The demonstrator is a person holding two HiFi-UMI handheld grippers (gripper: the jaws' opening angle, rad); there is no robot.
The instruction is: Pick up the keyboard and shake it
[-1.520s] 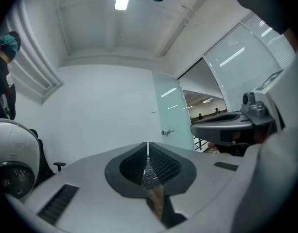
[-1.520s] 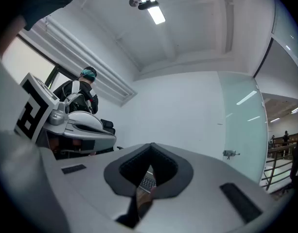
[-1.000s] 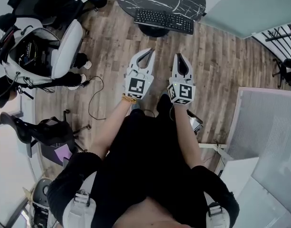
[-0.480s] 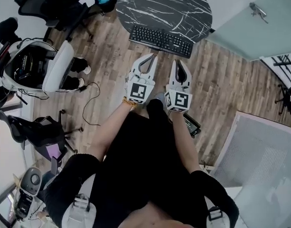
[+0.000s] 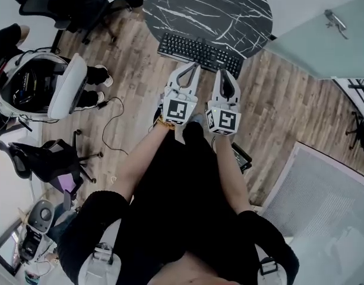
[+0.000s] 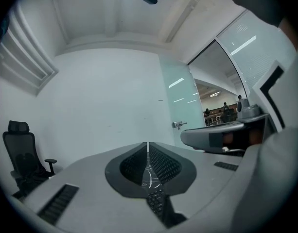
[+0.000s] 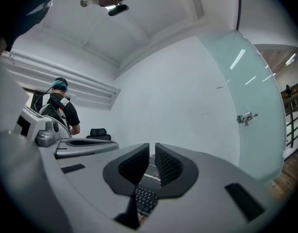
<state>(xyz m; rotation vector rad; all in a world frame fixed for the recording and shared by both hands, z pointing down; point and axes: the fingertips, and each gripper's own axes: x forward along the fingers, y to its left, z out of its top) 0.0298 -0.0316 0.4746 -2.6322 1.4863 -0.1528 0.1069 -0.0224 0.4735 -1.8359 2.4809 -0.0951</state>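
A black keyboard point(image 5: 199, 53) lies along the near edge of a round black marble table point(image 5: 229, 8). Both grippers are held level in front of it, side by side. The left gripper point(image 5: 195, 66) has its jaws shut with nothing between them, its tips just short of the keyboard's near edge. The right gripper point(image 5: 224, 73) is also shut and empty, close to the keyboard's right half. In the left gripper view the closed jaws point(image 6: 148, 147) frame the keyboard point(image 6: 157, 201) below them. The right gripper view shows its jaws point(image 7: 152, 152) together, with the keyboard point(image 7: 145, 198) beneath.
A white chair point(image 5: 66, 88) with a bag stands at the left, with black office chairs point(image 5: 63, 2) behind it. A cable point(image 5: 110, 123) trails on the wooden floor. A glass door point(image 5: 324, 34) is at the right. A person point(image 7: 59, 108) stands in the background.
Both grippers have travelled forward together toward the table, so the keyboard now lies just ahead of their tips. The jaws have stayed shut.
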